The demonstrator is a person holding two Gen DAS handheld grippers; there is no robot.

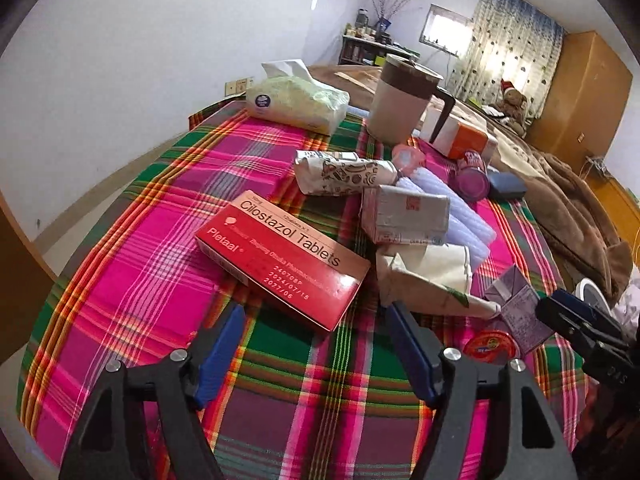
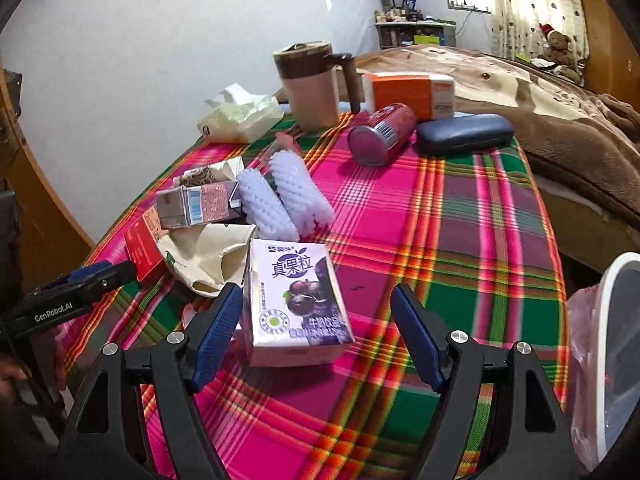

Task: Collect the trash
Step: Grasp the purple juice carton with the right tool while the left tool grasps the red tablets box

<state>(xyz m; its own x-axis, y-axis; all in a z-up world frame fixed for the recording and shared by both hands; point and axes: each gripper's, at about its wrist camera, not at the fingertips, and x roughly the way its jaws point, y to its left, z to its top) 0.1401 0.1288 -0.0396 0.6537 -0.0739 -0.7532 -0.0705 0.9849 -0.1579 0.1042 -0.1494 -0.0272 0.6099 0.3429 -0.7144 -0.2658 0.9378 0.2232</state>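
My left gripper (image 1: 316, 316) is open and empty, just short of a red Cilostazol tablet box (image 1: 280, 260) on the plaid tablecloth (image 1: 140, 280). My right gripper (image 2: 316, 300) is open, its fingers either side of a purple milk drink carton (image 2: 294, 300) lying on the cloth; the carton sits nearer the left finger. Other trash lies close by: a crumpled cream paper bag (image 1: 424, 276), a small grey carton (image 1: 408, 212), white foam fruit nets (image 2: 284, 200), a patterned paper wrapper (image 1: 344, 172) and a tipped red can (image 2: 380, 132).
A tan lidded jug (image 1: 400, 96), a tissue pack (image 1: 296, 100), an orange box (image 2: 408, 92) and a dark glasses case (image 2: 464, 132) stand at the table's far side. A white bin with a pink liner (image 2: 608, 360) is at the right edge. A bed with a brown blanket (image 2: 560, 112) lies beyond.
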